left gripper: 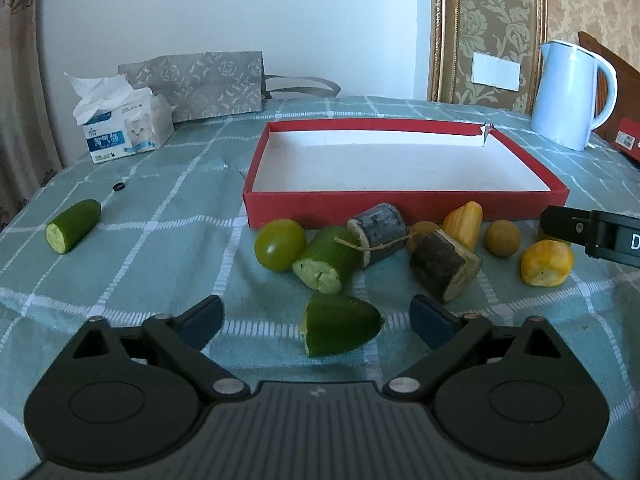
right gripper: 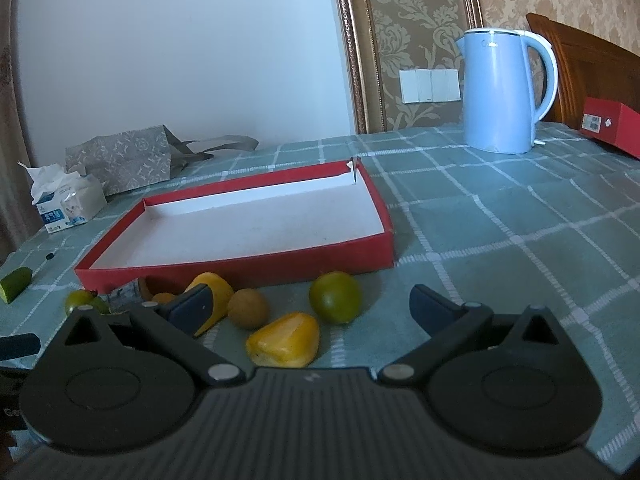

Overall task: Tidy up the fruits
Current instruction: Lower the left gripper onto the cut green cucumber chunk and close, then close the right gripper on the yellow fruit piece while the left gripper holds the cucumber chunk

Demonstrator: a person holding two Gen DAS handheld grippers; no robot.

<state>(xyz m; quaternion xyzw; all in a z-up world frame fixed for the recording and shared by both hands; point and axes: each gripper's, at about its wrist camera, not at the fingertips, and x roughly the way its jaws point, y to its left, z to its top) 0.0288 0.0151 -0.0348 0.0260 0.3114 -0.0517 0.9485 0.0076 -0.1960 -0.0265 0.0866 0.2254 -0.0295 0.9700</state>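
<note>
Both grippers sit closest to their cameras. Left gripper [left gripper: 316,318] has its jaws spread wide with a green cucumber end piece [left gripper: 340,330] lying on the cloth between the fingertips, neither pad touching it. Right gripper [right gripper: 310,308] is likewise spread wide and holds nothing; a yellow fruit piece [right gripper: 285,340] lies just ahead between its fingers.

Beneath everything is the green checked tablecloth [left gripper: 160,240]. Beyond the fruit lies the red shallow box [left gripper: 400,204], white inside, nothing in it. Far right stands a pale blue kettle [right gripper: 500,92]; far left are a grey patterned bag [left gripper: 200,84] and a tissue pack [left gripper: 120,120].

Along the box's near wall, outside it, lie a green round fruit [left gripper: 280,245], a cucumber chunk [left gripper: 326,266], two bark-covered wood pieces [left gripper: 378,232] and small yellow-brown fruits [left gripper: 503,238]. Another cucumber piece [left gripper: 74,226] lies well apart, far left.
</note>
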